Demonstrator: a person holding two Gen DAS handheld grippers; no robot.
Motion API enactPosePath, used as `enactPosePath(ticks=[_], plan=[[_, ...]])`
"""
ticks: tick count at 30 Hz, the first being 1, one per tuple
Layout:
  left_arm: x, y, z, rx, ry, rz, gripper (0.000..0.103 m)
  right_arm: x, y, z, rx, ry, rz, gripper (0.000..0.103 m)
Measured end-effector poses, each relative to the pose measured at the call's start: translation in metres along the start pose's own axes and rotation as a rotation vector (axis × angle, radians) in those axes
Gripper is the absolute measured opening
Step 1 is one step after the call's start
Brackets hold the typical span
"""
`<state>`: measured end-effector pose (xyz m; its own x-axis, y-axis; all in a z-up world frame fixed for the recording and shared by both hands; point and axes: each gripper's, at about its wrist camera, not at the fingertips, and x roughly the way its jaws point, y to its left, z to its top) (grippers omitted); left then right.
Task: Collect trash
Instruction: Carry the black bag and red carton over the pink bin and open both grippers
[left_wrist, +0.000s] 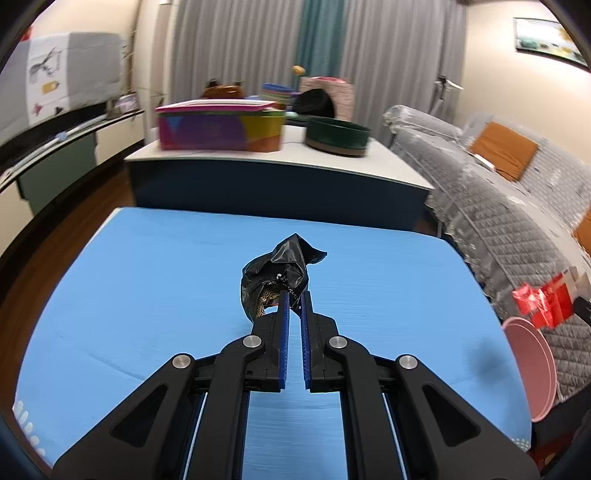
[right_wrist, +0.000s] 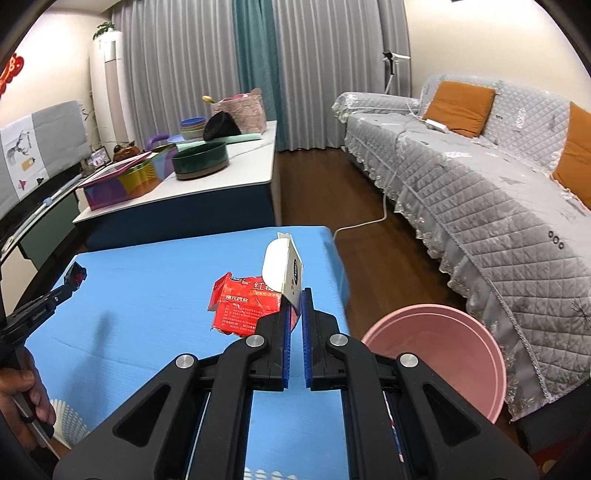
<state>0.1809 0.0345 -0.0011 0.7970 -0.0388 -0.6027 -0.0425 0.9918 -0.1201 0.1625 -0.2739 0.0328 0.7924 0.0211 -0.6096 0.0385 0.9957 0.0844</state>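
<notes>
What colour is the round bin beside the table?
Pink; the bin shows best in the right wrist view.

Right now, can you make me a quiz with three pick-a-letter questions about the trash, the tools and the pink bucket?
1. Where is the pink bucket?
A. on the sofa
B. beside the blue table, on its right
C. on the white table

2. What colour is the crumpled bag in the left tool?
A. black
B. yellow
C. white

3. What is the right tool doing?
A. standing open over nothing
B. lying flat on the floor
C. pinching a red packet and a white carton

Answers:
1. B, since the bucket stands off the right edge of the blue table, in front of the sofa.
2. A, since the bag between its pads is shiny black.
3. C, since its pads are closed on the red packet and the white carton, lifted above the table.
</notes>
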Motion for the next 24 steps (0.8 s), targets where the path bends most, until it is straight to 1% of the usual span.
enactPosePath(ticks=[7,24], plan=[[-0.001,-0.042,-0.003,0.060,-0.002,-0.069,0.006,-0.008,-0.025,-0.002,0.032,-0.006,-0.041,0.006],[0.003,-0.125,-0.014,0.153,0.009,-0.189,0.006,-0.021,-0.084,-0.010,0.101,-0.009,-0.126,0.006]])
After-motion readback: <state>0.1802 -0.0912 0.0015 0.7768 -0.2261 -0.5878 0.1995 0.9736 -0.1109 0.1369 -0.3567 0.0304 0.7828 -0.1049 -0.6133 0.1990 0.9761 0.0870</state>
